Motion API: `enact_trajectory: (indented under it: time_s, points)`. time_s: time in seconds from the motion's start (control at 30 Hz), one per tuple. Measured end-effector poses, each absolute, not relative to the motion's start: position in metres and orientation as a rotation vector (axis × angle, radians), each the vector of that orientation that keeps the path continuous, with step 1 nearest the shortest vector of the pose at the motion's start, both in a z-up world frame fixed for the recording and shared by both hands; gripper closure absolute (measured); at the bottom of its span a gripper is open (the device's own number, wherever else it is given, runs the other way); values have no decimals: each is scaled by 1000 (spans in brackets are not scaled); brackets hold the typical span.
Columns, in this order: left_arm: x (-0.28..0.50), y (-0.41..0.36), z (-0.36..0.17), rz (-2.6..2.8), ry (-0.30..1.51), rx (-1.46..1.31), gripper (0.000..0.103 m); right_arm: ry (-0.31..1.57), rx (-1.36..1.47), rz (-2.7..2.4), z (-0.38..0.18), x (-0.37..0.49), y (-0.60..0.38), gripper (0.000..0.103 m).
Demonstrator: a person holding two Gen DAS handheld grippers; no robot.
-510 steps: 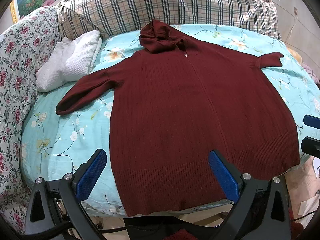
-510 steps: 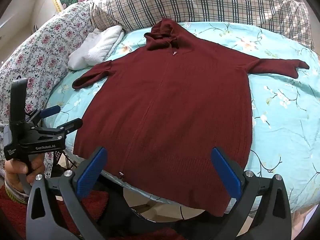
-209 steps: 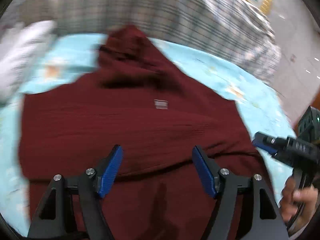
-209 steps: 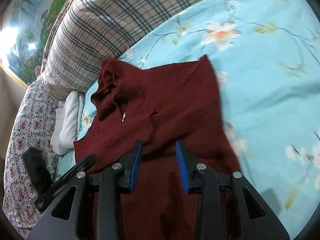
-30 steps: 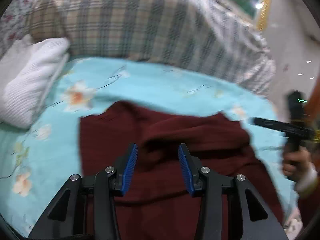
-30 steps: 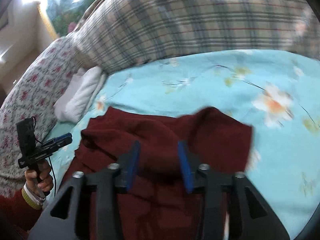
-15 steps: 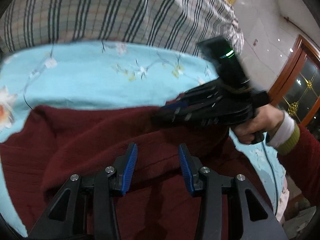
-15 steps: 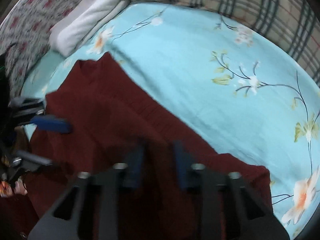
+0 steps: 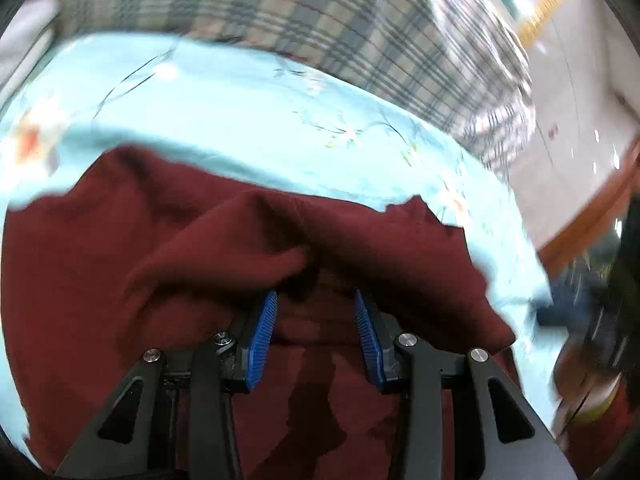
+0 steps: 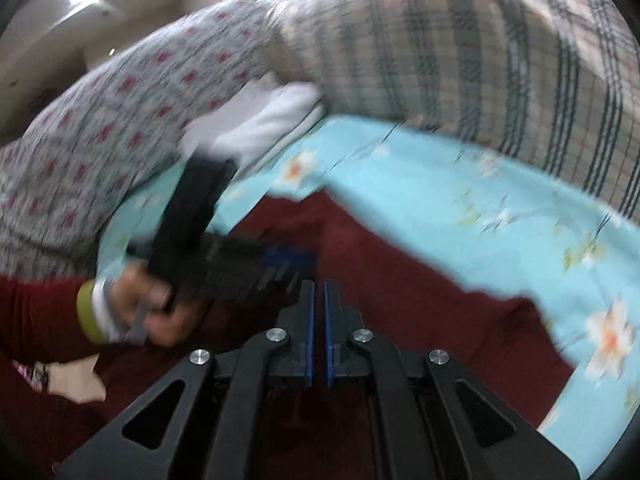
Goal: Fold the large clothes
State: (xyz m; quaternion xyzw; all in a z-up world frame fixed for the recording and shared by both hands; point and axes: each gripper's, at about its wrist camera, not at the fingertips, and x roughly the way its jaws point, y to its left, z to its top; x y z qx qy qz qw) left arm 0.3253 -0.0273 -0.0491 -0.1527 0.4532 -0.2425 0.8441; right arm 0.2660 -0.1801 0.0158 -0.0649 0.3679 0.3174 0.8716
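Left wrist view shows the dark red sweater (image 9: 168,264) lying on the bed (image 9: 256,112), bunched into soft ridges and rolls just ahead of the left gripper (image 9: 316,312). Its blue-padded fingers (image 9: 262,332) stand apart, with a hump of knit lying between and partly over their tips; nothing is pinched firmly, and the frame is too blurred to say whether the fabric rests in the gap or only in front of it. The right wrist view shows the right gripper (image 10: 316,308) with its fingers (image 10: 307,332) drawn almost together, only a thin slit between the pads, and no cloth visibly caught in that slit; it hovers over the same red knit. The left gripper (image 10: 240,256) appears there as a smeared dark shape held in the person's left hand (image 10: 156,312), near the garment's upper edge.

The sweater looks thick, limp and fairly heavy for cloth: it slumps, drapes and stacks in layers instead of holding a crease. It should not be slippery, since the ribbed knit gives the pads bite, but it is likely to stretch and sag if lifted from one point. The sounder hold would be at an outer edge or corner of a fold, both layers taken together, one gripper at each end. A plaid blanket (image 9: 320,20) and a white towel (image 10: 272,124) lie beyond, well apart from the work.
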Motion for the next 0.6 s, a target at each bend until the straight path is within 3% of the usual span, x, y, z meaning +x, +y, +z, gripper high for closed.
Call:
enact_trajectory:
  time_s: [0.23,0.3,0.4,0.47,0.53,0.6]
  points:
    - [286,8,-54,-462,971,-380,62,884,-90,655,-42,240,-167,99]
    - [276,13,-47,-445,956,-356,53,887,-55,629,-39,241,-173,99]
    - [266,21,-34,-463,921,-344,51,811,-1,574,-16,243,-188,98]
    - [265,20,-28,-494,909,-353,51,743,21,536,3,248,-200,87]
    - [268,15,-25,-513,904,-347,51,695,4,495,18,255,-206,63]
    - [272,9,-24,-529,906,-337,51,686,-40,463,24,267,-206,51]
